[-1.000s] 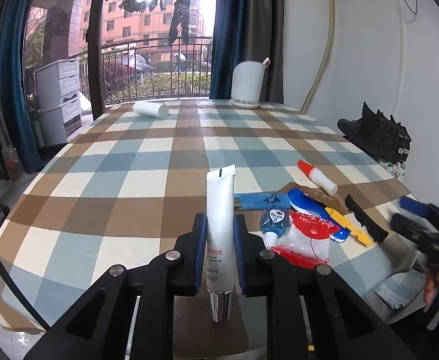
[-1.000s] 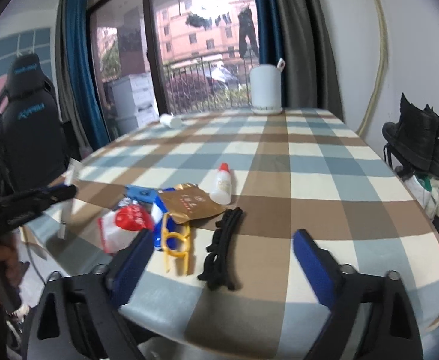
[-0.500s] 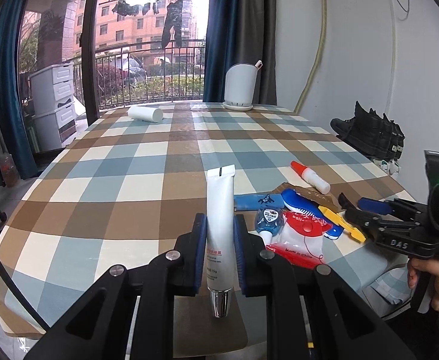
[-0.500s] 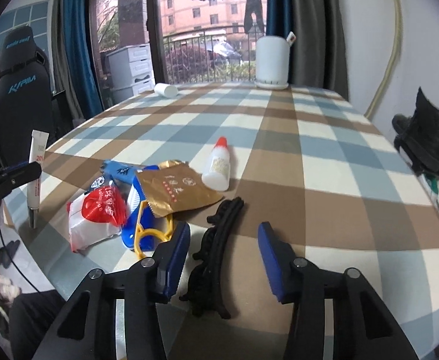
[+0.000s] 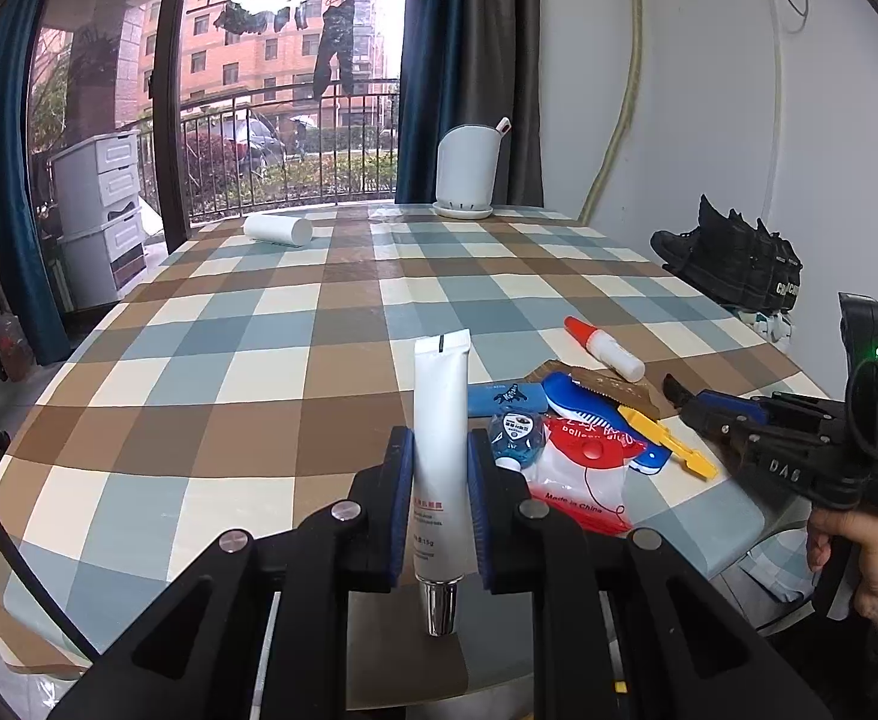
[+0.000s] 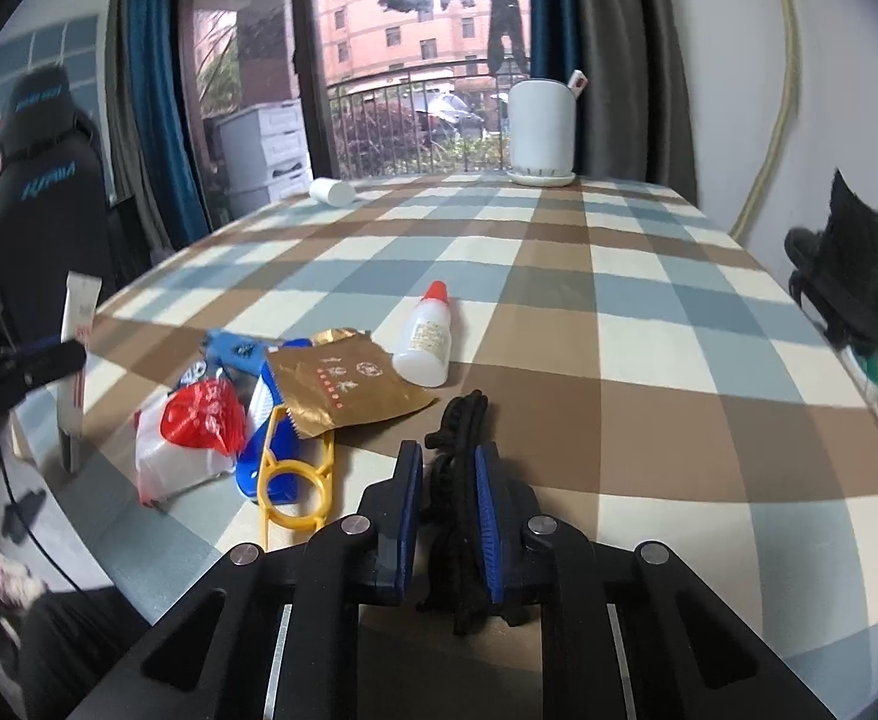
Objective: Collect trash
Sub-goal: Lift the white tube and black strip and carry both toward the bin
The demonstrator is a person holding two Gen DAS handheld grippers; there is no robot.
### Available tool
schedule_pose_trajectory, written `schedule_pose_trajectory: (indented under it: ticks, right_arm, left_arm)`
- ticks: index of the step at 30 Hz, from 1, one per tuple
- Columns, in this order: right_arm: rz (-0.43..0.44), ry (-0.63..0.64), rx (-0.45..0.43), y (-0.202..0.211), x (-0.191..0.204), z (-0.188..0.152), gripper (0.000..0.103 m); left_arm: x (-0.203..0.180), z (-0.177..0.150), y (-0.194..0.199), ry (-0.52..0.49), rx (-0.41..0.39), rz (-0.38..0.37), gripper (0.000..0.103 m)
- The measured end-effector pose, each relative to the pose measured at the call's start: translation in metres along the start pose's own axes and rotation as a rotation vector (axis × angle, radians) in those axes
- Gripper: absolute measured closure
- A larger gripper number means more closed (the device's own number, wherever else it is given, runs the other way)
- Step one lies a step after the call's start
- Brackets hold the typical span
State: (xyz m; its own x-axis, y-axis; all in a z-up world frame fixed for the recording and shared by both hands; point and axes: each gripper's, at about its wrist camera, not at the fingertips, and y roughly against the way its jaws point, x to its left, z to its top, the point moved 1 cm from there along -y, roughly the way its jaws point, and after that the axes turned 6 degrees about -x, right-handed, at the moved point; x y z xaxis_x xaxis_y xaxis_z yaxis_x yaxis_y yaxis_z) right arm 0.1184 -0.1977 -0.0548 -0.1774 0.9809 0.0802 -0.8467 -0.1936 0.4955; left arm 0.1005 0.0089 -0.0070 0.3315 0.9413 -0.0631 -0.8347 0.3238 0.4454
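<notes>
My left gripper (image 5: 437, 450) is shut on a white tube (image 5: 441, 420) with a silver cap, held upright above the table's near edge; the tube also shows in the right wrist view (image 6: 77, 324). My right gripper (image 6: 448, 468) is shut on a black toothed strip (image 6: 457, 444) lying on the table. Beside it lies a trash pile: a gold foil packet (image 6: 349, 384), a red-and-white plastic bag (image 6: 190, 438), a blue comb (image 6: 262, 414), a yellow plastic ring piece (image 6: 295, 480), a small white bottle with a red cap (image 6: 426, 336) and a blue wrapper (image 5: 505, 399).
The checked tablecloth (image 5: 247, 360) covers the table. A white pot on a saucer (image 5: 465, 177) and a lying white cup (image 5: 277, 230) are at the far end. Black shoes (image 5: 733, 258) sit at the right by the wall. A gaming chair (image 6: 37, 180) stands left.
My right gripper moved forward over the black strip and closed on it. The left gripper kept hold of the white tube and shifted slightly.
</notes>
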Motion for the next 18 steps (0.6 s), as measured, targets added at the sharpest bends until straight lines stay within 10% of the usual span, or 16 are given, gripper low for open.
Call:
schedule_pose_trajectory:
  ticks: [18]
  right_arm:
    - [0.078,-0.039,-0.131,0.03,0.006,0.017,0.086]
  left_arm:
    - [-0.003,0.007,0.008,-0.013,-0.033,0.0,0.09]
